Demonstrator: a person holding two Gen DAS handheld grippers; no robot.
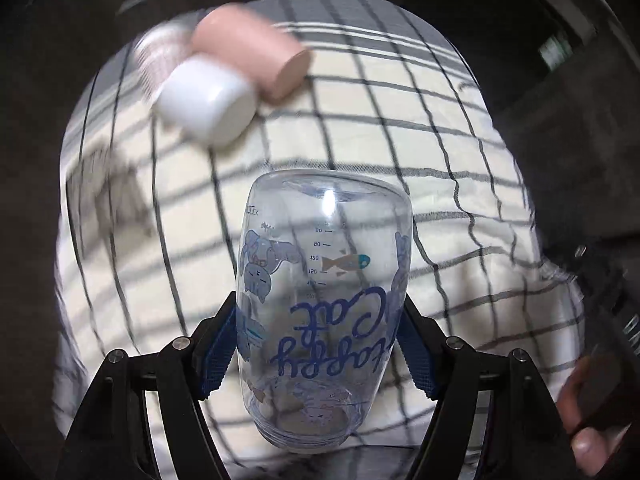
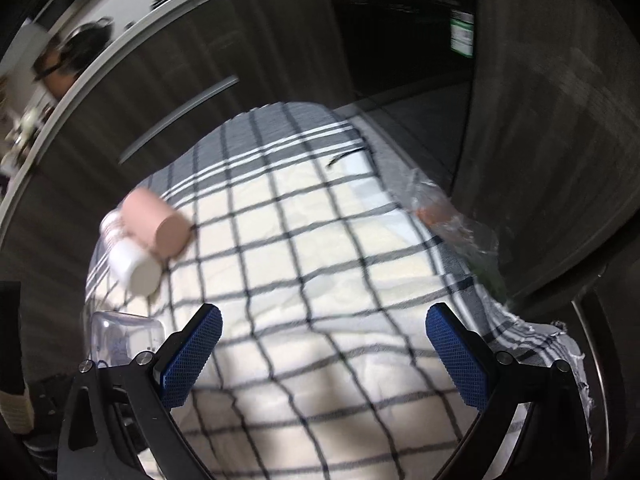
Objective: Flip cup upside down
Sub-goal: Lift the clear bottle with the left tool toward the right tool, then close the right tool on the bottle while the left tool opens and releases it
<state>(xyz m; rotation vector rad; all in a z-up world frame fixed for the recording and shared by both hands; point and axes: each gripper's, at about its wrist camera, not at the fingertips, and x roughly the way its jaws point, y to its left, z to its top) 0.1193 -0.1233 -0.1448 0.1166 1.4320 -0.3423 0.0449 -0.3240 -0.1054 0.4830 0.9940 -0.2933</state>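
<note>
A clear glass cup (image 1: 322,304) with blue cat drawings and the words "Happy Cat" sits between the blue pads of my left gripper (image 1: 320,344). The print reads inverted, its rounded base points away from me and its mouth faces the camera. The gripper is shut on the cup and holds it over the checked cloth (image 1: 400,152). In the right wrist view the cup (image 2: 120,338) shows at the lower left. My right gripper (image 2: 324,344) is open and empty above the cloth (image 2: 320,248).
A pink cup (image 1: 248,50) and a white cup (image 1: 206,98) lie on their sides at the cloth's far left, also in the right wrist view, pink (image 2: 156,220) and white (image 2: 134,266). A crumpled clear wrapper (image 2: 452,216) lies at the right edge. Dark cabinets stand behind.
</note>
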